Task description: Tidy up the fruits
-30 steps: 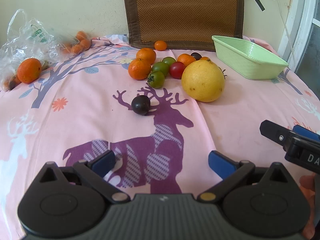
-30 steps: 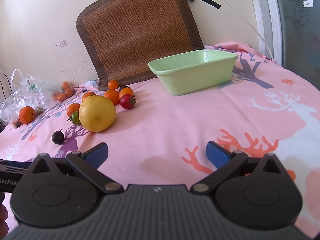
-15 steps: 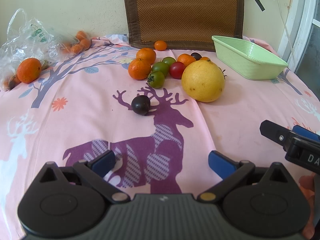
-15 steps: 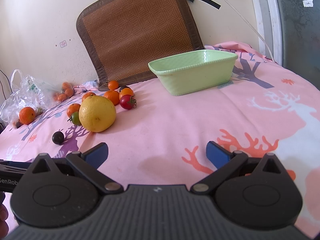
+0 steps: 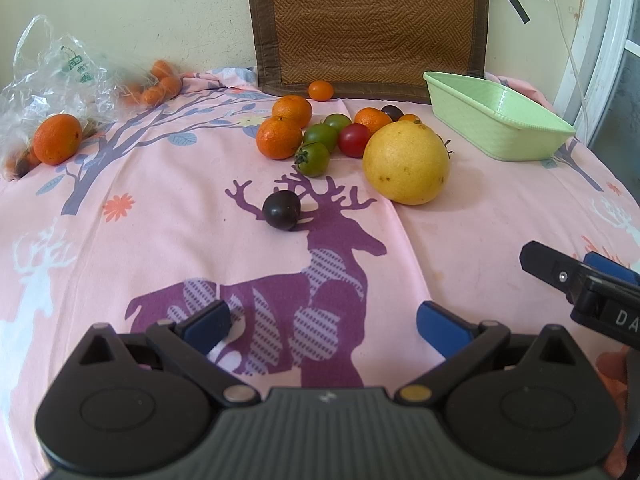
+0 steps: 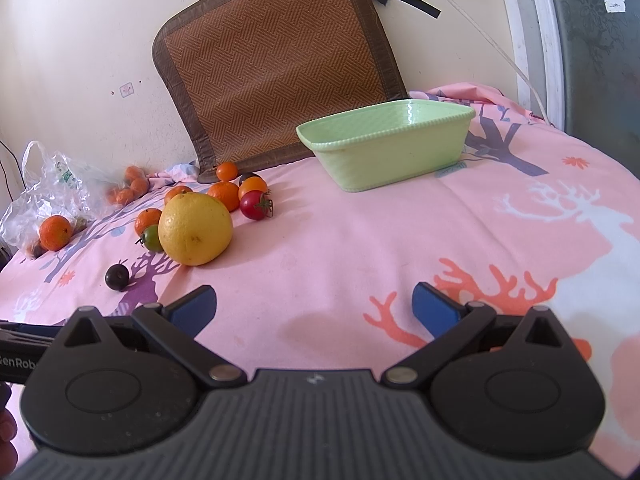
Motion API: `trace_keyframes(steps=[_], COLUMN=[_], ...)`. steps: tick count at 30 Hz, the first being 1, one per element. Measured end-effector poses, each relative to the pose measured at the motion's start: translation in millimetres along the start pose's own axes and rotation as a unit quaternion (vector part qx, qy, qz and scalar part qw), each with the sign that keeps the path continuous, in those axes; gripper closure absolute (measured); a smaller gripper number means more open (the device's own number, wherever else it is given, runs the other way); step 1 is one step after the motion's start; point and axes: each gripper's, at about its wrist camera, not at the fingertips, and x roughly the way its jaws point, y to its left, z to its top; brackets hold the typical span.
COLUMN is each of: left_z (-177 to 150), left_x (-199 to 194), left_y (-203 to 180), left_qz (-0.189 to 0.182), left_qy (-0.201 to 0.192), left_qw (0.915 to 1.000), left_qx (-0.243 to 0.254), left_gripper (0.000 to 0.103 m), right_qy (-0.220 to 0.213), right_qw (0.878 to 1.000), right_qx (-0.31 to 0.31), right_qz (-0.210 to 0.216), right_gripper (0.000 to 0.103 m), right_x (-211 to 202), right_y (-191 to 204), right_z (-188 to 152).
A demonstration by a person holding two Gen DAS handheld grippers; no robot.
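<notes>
Left wrist view — Ana: The left gripper (image 5: pixel 322 322) sits low over the pink deer-print cloth (image 5: pixel 168 208), its blue fingers spread wide with only cloth between them. Ahead lies a dark plum (image 5: pixel 281 210) alone on the purple deer's antlers.

Ben: And beyond it?

Ana: A big yellow grapefruit (image 5: pixel 406 162) sits to the right of a cluster it seems to touch: two oranges (image 5: pixel 279 137), green tomatoes (image 5: pixel 312 158) and a red tomato (image 5: pixel 354 139). A pale green basket (image 5: pixel 494 126) stands apart to the right, near the wall. No fruit shows in the part of its inside that is visible.

Ben: The right gripper?

Ana: From its own camera, the right gripper (image 6: pixel 314 312) also has its fingers wide apart, holding nothing, above bare cloth. The grapefruit (image 6: pixel 195 228) is ahead to its left and the basket (image 6: pixel 390 150) farther ahead, slightly right. Its tip also shows at the right edge of the left wrist view (image 5: pixel 576 276).

Ben: Anything else?

Ana: A clear plastic bag (image 5: pixel 56 72) at far left, with one orange (image 5: pixel 57 139) in front and smaller ones behind. A brown woven mat (image 6: pixel 272 68) leans on the wall, a small orange (image 6: pixel 227 171) at its foot.
</notes>
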Motion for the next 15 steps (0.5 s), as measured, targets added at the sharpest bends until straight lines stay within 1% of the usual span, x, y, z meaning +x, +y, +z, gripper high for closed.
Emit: trace_keyframes(steps=[4, 15], left_z=[0.8, 1.6], left_x=[-1.2, -1.1], left_y=[1.8, 1.9], left_qz=[-0.007, -0.005], left_qy=[0.003, 0.005], left_qw=[1.0000, 1.0000], left_qx=[-0.005, -0.002], left_gripper=[0.000, 0.000], right_qy=[0.000, -0.001], right_qw=[1.000, 1.000], right_qx=[0.000, 0.002], right_qz=[0.000, 0.001], right_gripper=[0.000, 0.000], right_x=[0.1, -0.2], right_y=[0.2, 0.4], right_z=[-0.1, 0.3])
